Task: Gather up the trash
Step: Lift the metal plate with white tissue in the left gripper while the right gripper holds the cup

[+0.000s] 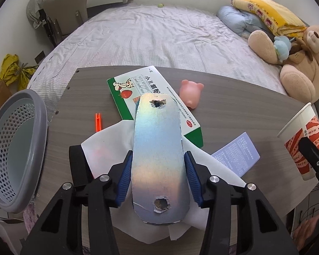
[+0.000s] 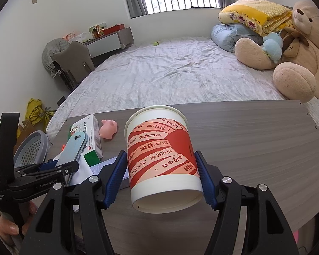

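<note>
My left gripper (image 1: 157, 167) is shut on a shiny silver oblong card (image 1: 158, 155) with two punched holes, held above a white tissue (image 1: 108, 146) on the wooden table (image 1: 223, 97). The card also shows in the right wrist view (image 2: 73, 148). My right gripper (image 2: 160, 170) is shut on a red-and-white paper cup (image 2: 161, 157), tilted and lifted off the table. The cup also shows at the right edge of the left wrist view (image 1: 304, 140). A grey perforated bin (image 1: 12, 155) stands at the table's left side.
A green-and-white medicine box (image 1: 136, 89), a pink pig toy (image 1: 191, 92), an orange clip (image 1: 98, 122) and a blue leaflet (image 1: 237, 153) lie on the table. Behind is a bed (image 1: 159, 36) with a teddy bear (image 1: 304, 59) and folded quilts.
</note>
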